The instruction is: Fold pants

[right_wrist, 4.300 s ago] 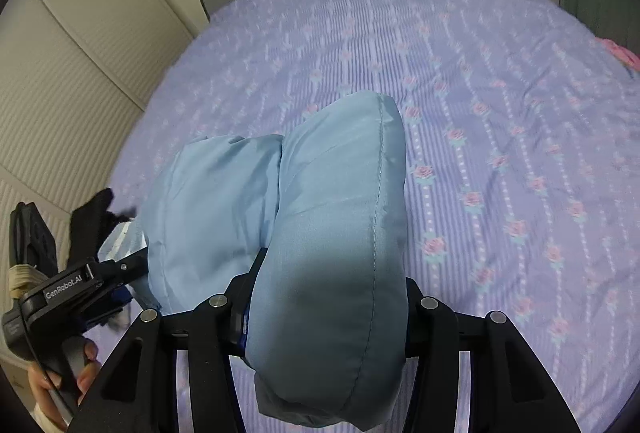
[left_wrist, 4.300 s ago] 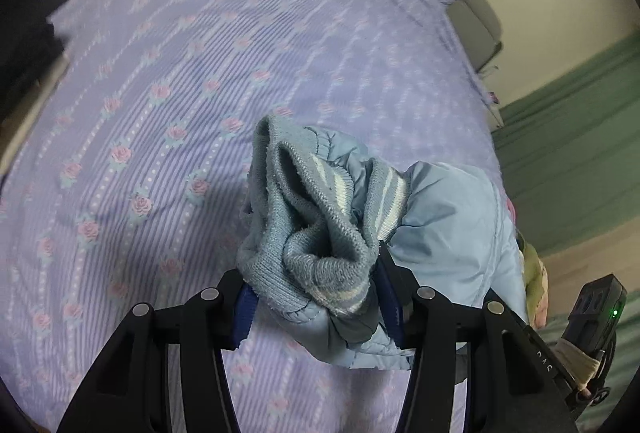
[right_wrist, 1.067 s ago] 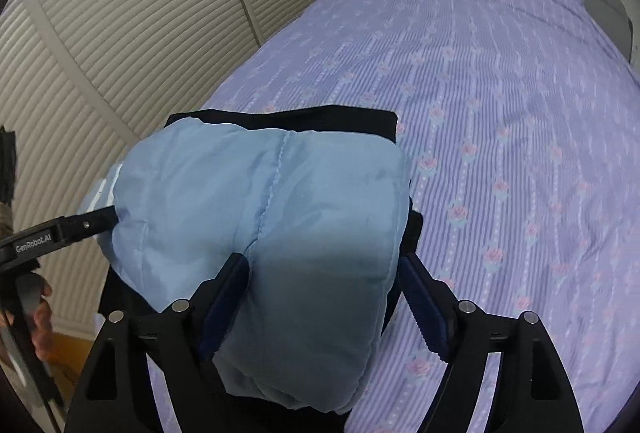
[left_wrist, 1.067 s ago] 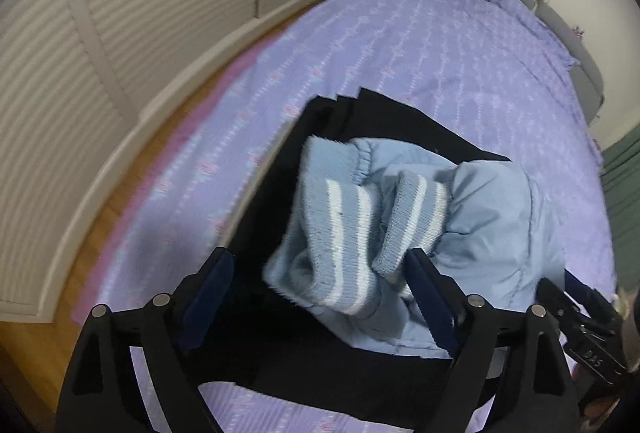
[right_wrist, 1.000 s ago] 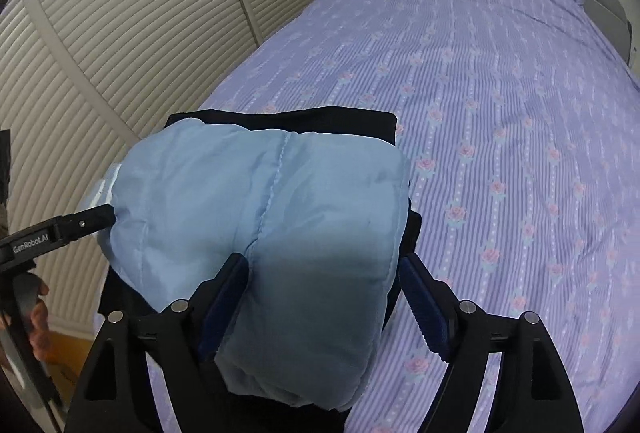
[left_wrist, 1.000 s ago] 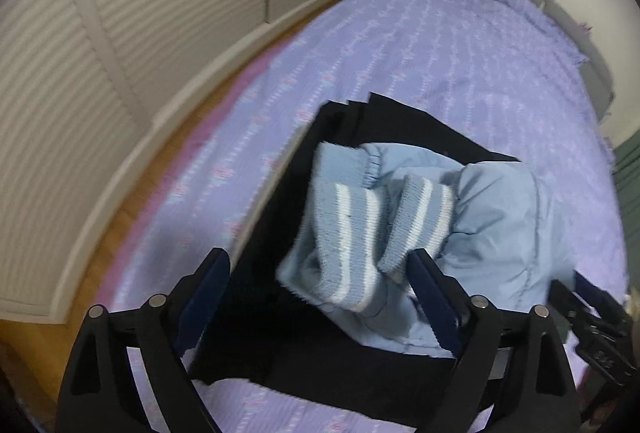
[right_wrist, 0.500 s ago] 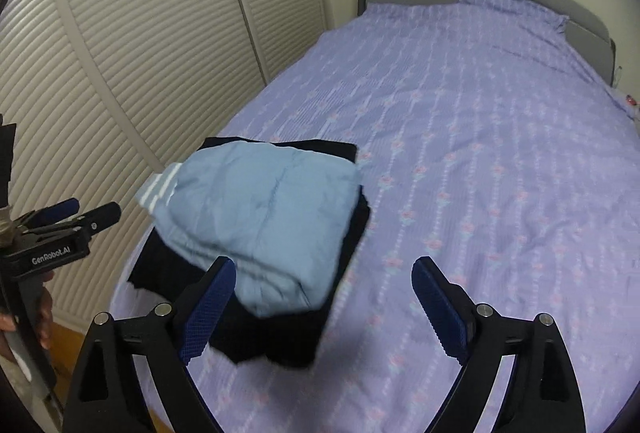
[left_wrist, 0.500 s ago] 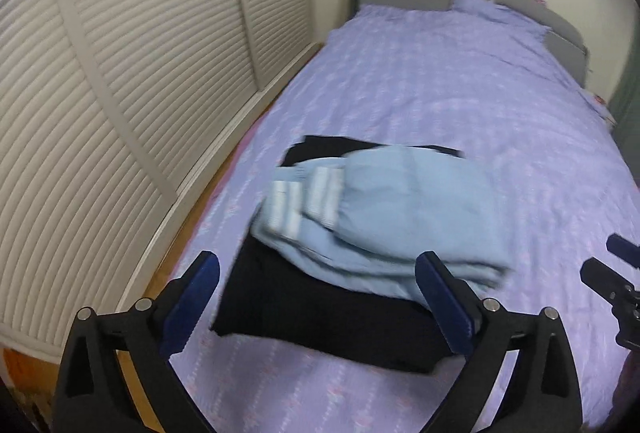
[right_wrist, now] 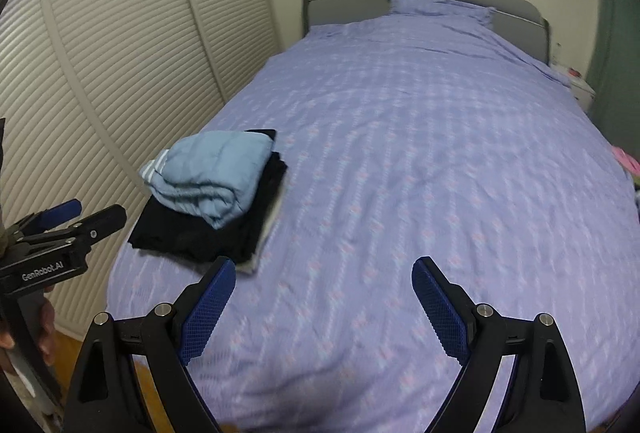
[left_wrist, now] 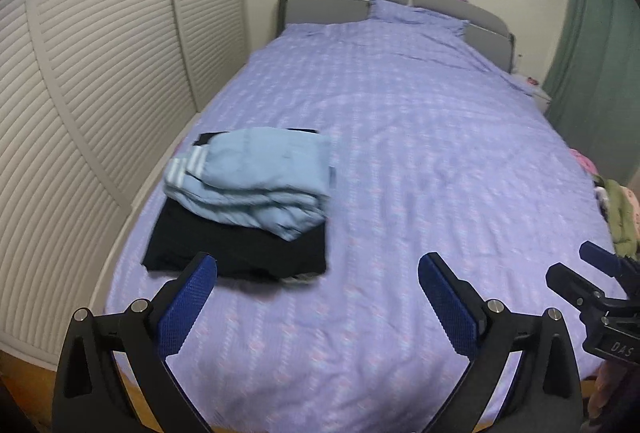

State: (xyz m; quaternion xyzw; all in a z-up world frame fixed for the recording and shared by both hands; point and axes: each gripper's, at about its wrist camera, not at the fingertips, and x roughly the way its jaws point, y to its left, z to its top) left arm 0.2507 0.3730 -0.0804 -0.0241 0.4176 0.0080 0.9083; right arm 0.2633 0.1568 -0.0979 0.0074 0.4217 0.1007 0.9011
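Observation:
Folded light-blue pants with white-striped knit cuffs lie on a folded black garment near the bed's left edge; they also show in the right wrist view on the black garment. My left gripper is open and empty, held back above the near end of the bed. My right gripper is open and empty, to the right of the stack. Each gripper shows at the edge of the other's view.
The purple flowered bedspread covers the bed up to a grey headboard. White louvred closet doors run along the left. Green curtain and a pile of clothes sit at the right.
Both grippers opened and let go of the blue pants, which now rest on the black garment. Both grippers have pulled back and up, away from the stack.

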